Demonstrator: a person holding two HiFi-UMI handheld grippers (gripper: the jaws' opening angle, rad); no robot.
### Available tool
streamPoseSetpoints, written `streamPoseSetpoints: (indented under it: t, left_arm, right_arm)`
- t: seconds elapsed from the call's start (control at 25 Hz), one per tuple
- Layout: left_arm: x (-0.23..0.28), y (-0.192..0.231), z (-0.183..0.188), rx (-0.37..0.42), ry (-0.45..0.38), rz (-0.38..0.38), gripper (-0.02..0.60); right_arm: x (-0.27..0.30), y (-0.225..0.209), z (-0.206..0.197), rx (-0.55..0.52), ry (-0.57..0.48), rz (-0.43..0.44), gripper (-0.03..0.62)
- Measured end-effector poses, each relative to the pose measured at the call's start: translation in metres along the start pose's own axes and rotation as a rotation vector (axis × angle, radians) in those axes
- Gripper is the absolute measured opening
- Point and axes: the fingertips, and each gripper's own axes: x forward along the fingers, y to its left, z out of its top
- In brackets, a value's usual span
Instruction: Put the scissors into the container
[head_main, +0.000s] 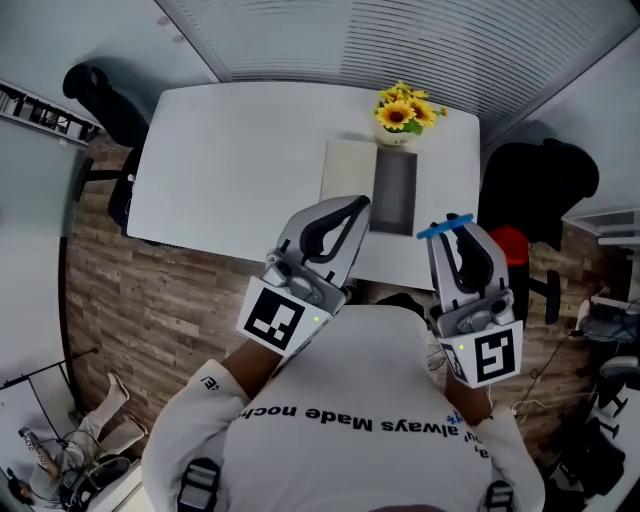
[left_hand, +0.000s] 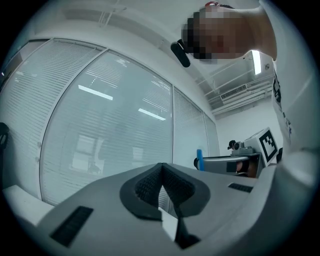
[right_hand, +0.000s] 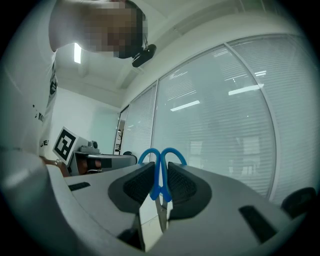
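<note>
My right gripper (head_main: 455, 232) is shut on blue-handled scissors (head_main: 445, 227), held up in front of the person's chest. In the right gripper view the scissors (right_hand: 161, 172) stand between the pads, handles up and blades down. My left gripper (head_main: 350, 212) is raised beside it, shut with nothing between its pads (left_hand: 161, 185). On the white table (head_main: 230, 160) below lies a grey oblong container (head_main: 395, 192) on a pale mat (head_main: 347, 172), just beyond both grippers.
A pot of yellow sunflowers (head_main: 405, 112) stands at the table's far edge behind the container. Dark chairs (head_main: 110, 110) sit at the table's left and right ends. Both gripper views point up at glass walls with blinds.
</note>
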Motion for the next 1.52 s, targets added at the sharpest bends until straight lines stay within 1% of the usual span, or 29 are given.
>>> streamPoseSetpoints:
  t: [0.2, 0.36, 0.56, 0.76, 1.16, 1.52]
  left_arm:
    - [0.008, 0.013, -0.002, -0.007, 0.011, -0.016, 0.018]
    - [0.013, 0.015, -0.005, -0.011, 0.014, -0.02, 0.018]
    - [0.019, 0.018, -0.007, 0.006, -0.016, -0.001, 0.018]
    - [0.024, 0.022, -0.011, -0.008, -0.018, -0.001, 0.018]
    - [0.026, 0.032, -0.016, 0.014, -0.028, 0.013, 0.02]
    - [0.024, 0.042, -0.025, -0.004, -0.014, 0.018, 0.018]
  right_arm:
    - [0.014, -0.006, -0.003, 0.005, 0.004, -0.015, 0.091]
    - [0.014, -0.012, -0.003, 0.005, 0.007, -0.016, 0.091]
    - [0.017, -0.021, -0.005, 0.009, 0.01, -0.006, 0.091]
    - [0.024, -0.028, -0.013, 0.01, 0.043, 0.001, 0.091]
    - [0.049, -0.046, -0.064, 0.077, 0.146, 0.016, 0.091]
    - [0.074, -0.058, -0.116, 0.12, 0.24, 0.028, 0.091]
